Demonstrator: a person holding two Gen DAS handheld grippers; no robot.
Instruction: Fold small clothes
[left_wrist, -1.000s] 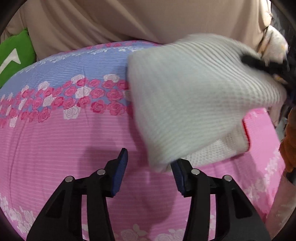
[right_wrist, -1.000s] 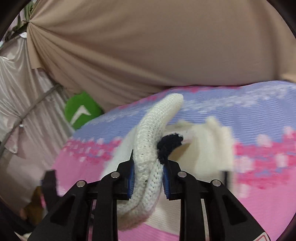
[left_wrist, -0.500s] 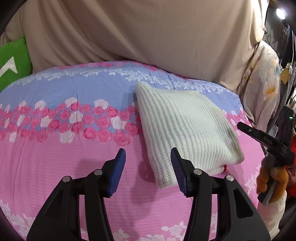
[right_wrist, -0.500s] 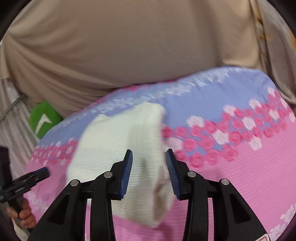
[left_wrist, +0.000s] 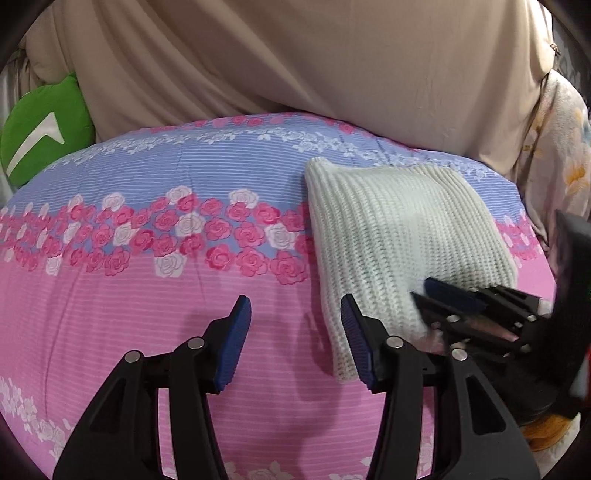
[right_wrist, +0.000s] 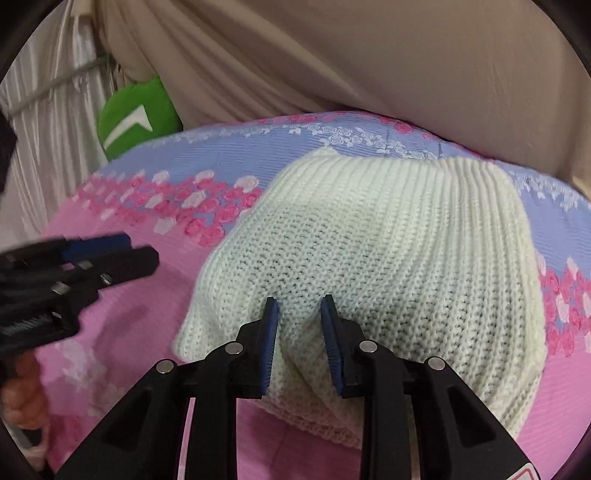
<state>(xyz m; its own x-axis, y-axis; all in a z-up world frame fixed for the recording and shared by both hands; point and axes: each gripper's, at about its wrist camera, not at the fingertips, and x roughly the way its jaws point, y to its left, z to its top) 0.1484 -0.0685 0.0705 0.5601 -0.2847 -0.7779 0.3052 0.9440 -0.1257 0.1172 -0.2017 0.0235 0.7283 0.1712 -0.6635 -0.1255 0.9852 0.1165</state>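
A white knit sweater (left_wrist: 399, 229) (right_wrist: 388, 240) lies folded in a thick pad on the pink and blue floral bedding (left_wrist: 147, 277). My right gripper (right_wrist: 300, 306) is down on its near edge. Its jaws are closing, and a raised ridge of knit is pinched between the blue pads. In the left wrist view the right gripper (left_wrist: 424, 291) comes in blurred from the right onto the sweater's near right part. My left gripper (left_wrist: 295, 306) (right_wrist: 136, 249) stands open over bare pink bedding, its right finger just beside the sweater's near left corner, with nothing between the pads.
A green cushion (left_wrist: 40, 129) (right_wrist: 133, 122) sits at the bed's far left against a beige drape (left_wrist: 332, 66). Pale floral cloth (left_wrist: 554, 155) hangs at the right. A silvery curtain (right_wrist: 44, 129) hangs on the left. A hand (right_wrist: 26, 398) holds the left gripper.
A second ago the right gripper held the sweater up. It laid it folded on the bed, let go and drew back, then came down onto the near edge. The left gripper stayed put.
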